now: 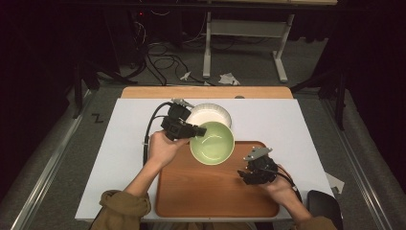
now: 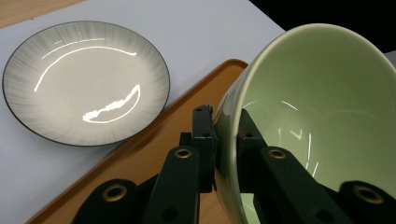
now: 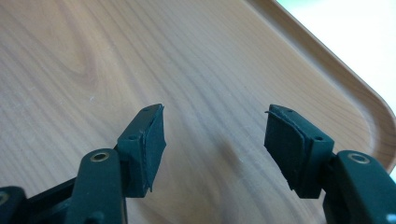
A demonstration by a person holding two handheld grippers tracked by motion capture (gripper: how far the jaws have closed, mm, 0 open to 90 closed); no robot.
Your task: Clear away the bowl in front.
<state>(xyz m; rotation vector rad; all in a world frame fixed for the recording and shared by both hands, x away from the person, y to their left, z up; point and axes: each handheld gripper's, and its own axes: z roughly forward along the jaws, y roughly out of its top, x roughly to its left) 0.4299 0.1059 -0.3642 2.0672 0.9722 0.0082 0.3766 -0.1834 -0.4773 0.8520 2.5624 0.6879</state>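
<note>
Currently left gripper (image 1: 191,130) clamps green bowl (image 1: 212,143) by rim, lifted and tilted over tray (image 1: 210,191) upper edge, frame centre. Plate (image 1: 210,114) on table just beyond. Right gripper (image 1: 250,175) wide, empty, over tray. Bowl not yet set down; judged mid-transfer.

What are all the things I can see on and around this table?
bowl: one, pale green, tilted over the far edge of the tray, its rim pinched by the left gripper.
plate: one, white with a dark rim, on the white sheet behind the bowl.
tray: one, brown wood, on the near side of the table.
white sheet: one, covering the table top.
metal stand: one, pale grey, on the floor beyond the table.
cables: several, black, on the floor beyond the table.
left gripper: one, black, shut on the bowl's rim.
right gripper: one, black, jaws apart above the tray.
</note>
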